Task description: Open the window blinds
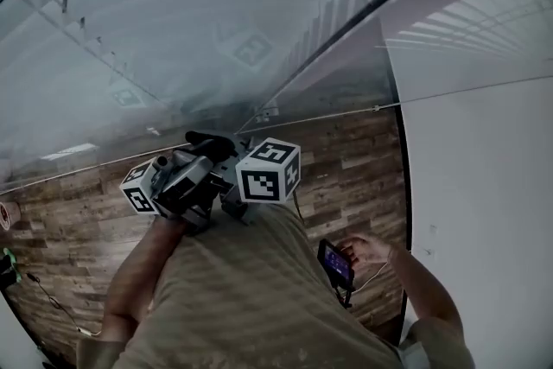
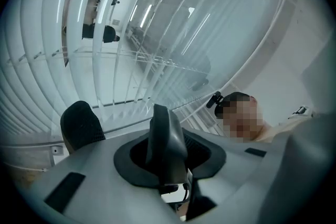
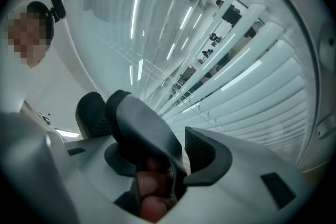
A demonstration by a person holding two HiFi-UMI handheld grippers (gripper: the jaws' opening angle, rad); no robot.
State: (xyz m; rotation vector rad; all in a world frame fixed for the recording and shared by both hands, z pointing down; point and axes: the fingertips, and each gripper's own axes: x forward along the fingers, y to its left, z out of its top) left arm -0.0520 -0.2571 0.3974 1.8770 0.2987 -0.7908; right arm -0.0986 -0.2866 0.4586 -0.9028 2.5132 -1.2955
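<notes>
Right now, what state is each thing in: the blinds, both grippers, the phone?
Blinds: lowered, slats tilted, gaps between them.
Left gripper: fingers apart, nothing between them.
Right gripper: fingers apart, nothing between them.
Phone: held in another person's hand.

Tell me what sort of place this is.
Probably an indoor room, perhaps an office, beside a big window: white slatted blinds, a wood-plank floor and a plain white wall.
</notes>
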